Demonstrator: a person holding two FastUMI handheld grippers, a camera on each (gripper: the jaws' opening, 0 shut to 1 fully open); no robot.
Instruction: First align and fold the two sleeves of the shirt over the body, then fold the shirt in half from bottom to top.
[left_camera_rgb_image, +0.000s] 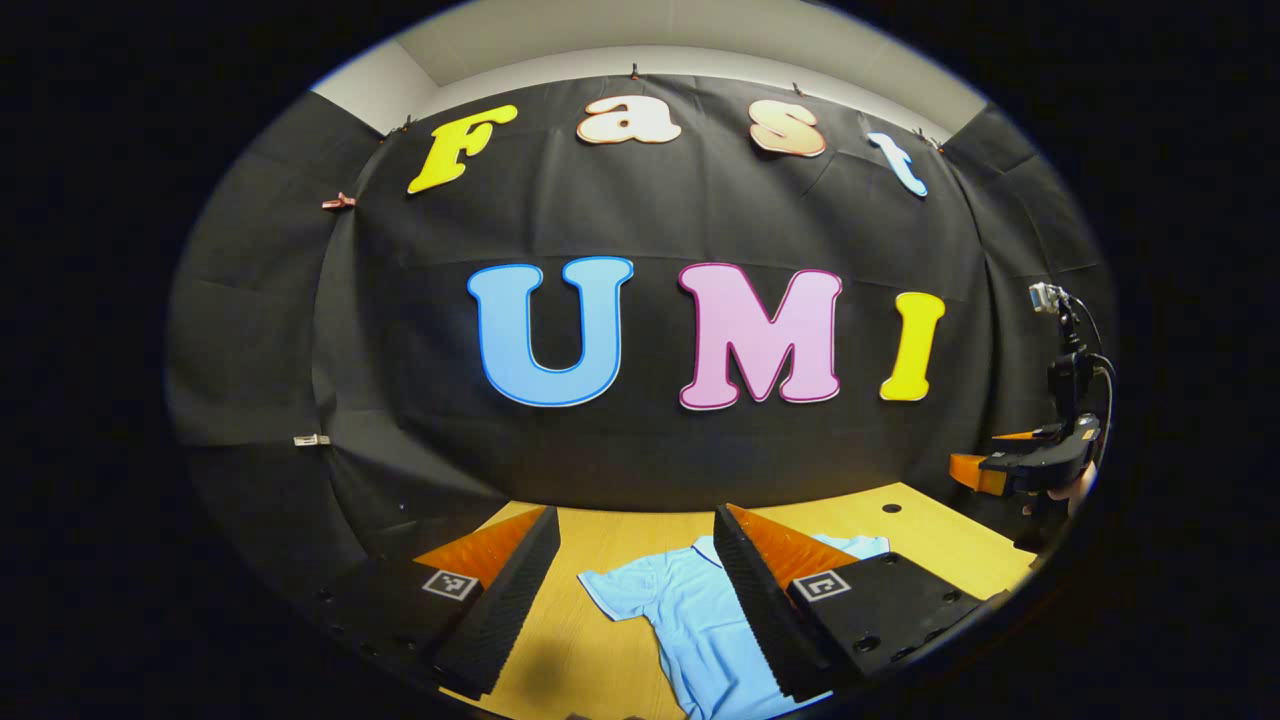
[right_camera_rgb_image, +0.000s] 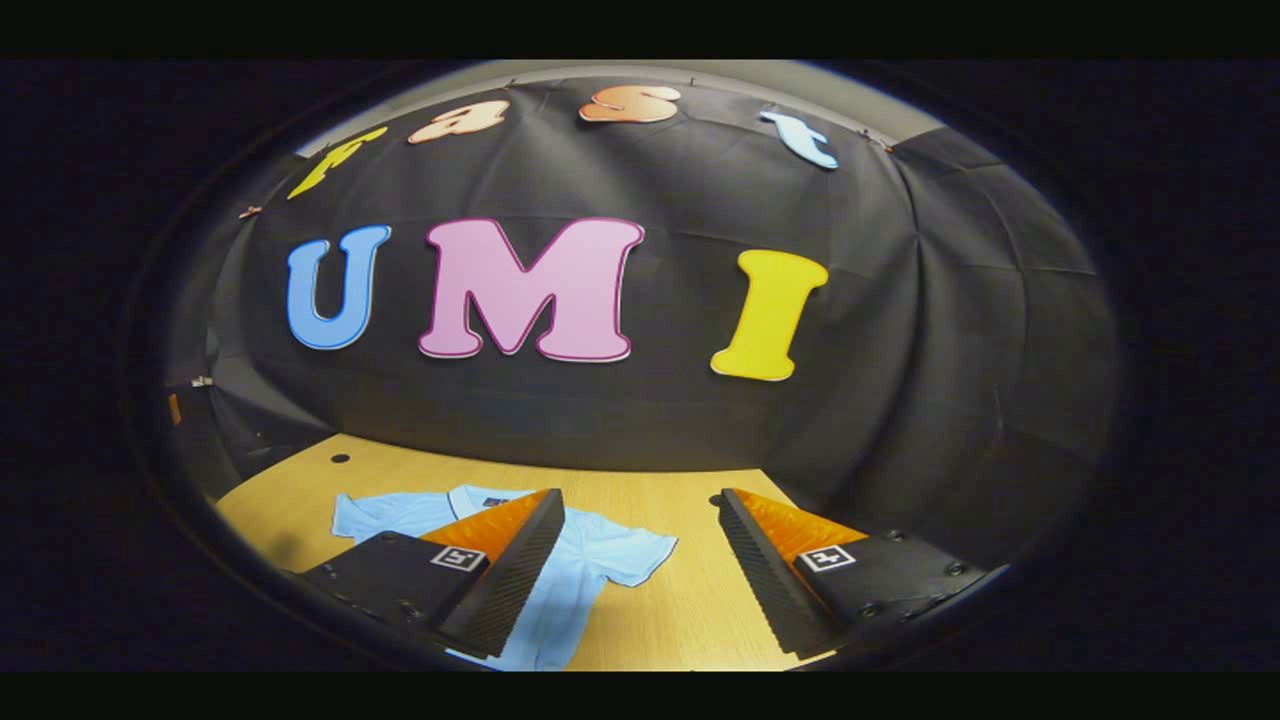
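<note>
A light blue short-sleeved shirt (left_camera_rgb_image: 690, 615) lies flat on the wooden table (left_camera_rgb_image: 600, 540), collar toward the far wall, both sleeves spread out. In the left gripper view my left gripper (left_camera_rgb_image: 635, 530) is open above the table, with the shirt's left sleeve (left_camera_rgb_image: 610, 592) between its fingers farther down. In the right gripper view the same shirt (right_camera_rgb_image: 590, 560) lies left of centre, and its right sleeve (right_camera_rgb_image: 640, 555) reaches toward the gap of my open right gripper (right_camera_rgb_image: 640, 510). Neither gripper touches the cloth. The right gripper (left_camera_rgb_image: 985, 470), held by a hand, also shows at the far right of the left gripper view.
The table (right_camera_rgb_image: 690, 600) ends at the black cloth wall behind. A small round hole (right_camera_rgb_image: 340, 458) sits in the tabletop near the back left corner in the right gripper view; another hole (left_camera_rgb_image: 891, 508) shows in the left gripper view.
</note>
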